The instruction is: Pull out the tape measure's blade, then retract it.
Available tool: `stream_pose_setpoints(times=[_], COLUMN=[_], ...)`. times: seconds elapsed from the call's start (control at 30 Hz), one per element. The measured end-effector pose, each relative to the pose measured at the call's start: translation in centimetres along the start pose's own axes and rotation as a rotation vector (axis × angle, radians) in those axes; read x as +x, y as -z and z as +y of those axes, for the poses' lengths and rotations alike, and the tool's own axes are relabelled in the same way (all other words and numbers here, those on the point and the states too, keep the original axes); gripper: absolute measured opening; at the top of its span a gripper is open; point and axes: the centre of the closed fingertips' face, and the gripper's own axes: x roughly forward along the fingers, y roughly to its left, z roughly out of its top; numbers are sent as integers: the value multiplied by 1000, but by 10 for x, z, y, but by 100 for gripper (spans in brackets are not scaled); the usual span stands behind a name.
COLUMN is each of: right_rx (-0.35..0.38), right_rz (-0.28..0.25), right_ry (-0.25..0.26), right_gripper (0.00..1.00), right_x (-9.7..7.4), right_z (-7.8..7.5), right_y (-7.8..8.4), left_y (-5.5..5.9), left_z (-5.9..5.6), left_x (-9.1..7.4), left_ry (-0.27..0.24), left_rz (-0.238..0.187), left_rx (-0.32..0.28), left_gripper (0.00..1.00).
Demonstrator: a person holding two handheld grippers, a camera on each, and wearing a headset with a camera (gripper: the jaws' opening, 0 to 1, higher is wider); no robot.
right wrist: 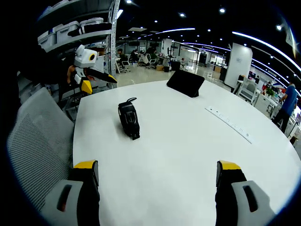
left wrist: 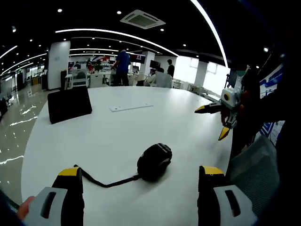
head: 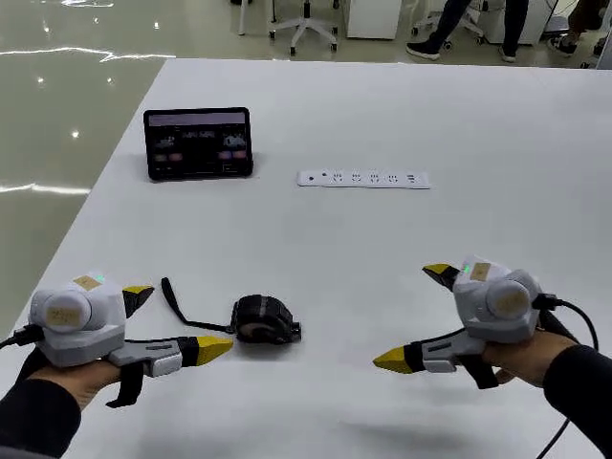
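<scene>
- Gaping wide at the lower left of the head view, the left claw (head: 182, 317) holds nothing. Its lower yellow tip sits just beside the tape measure (head: 265, 319), with no clear contact.
- At the lower right, the right claw (head: 409, 316) is likewise spread wide and empty, well apart from the tape measure.
- The person's dark sleeves (head: 33, 421) behind both claws are cut off by the frame's bottom edge.
- The tape measure lies on the white surface (head: 402, 239) at lower centre, between the claws and nearer the left one. Its long axis runs left to right in the frame, with the blade mouth toward the right and the black strap (head: 177, 304) trailing left.
- Its dark case is too dim to show any markings.
- Farther up, a white power strip (head: 363, 179) lies at centre, and a tablet (head: 198, 142) stands propped at upper left, its screen too blurred to read.
</scene>
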Motion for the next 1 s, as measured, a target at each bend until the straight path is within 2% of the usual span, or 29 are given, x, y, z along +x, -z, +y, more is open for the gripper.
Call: stream_pose_setpoints(times=[0.13,0.23,0.3,0.5,0.63,0.87,1.0], right_rx=[12,26,65,90,99,137,146], right_rz=[-5,-10,-9,13,34,45,51], right_ry=[29,45,62,81,107,150,160], right_gripper=[100,100,100,100,100,100,100], right_x=[-23,-38,-48,-69,-83,-103,-110], right_z=[2,2,0,2,0,4,4], right_y=[11,19,27,54,71,84,87], left_y=[1,3,7,12,17,29,28], left_z=[4,7,6,2,-3,-6,-3], left_x=[-14,-21,-24,-32,-36,-48,-52], left_ry=[-7,-8,-11,-8,12,29,22], left_rz=[-14,-19,-9,-21,-12,18,21], left_rx=[16,7,8,11,20,38,39], left_gripper=[100,100,100,100,100,100,100])
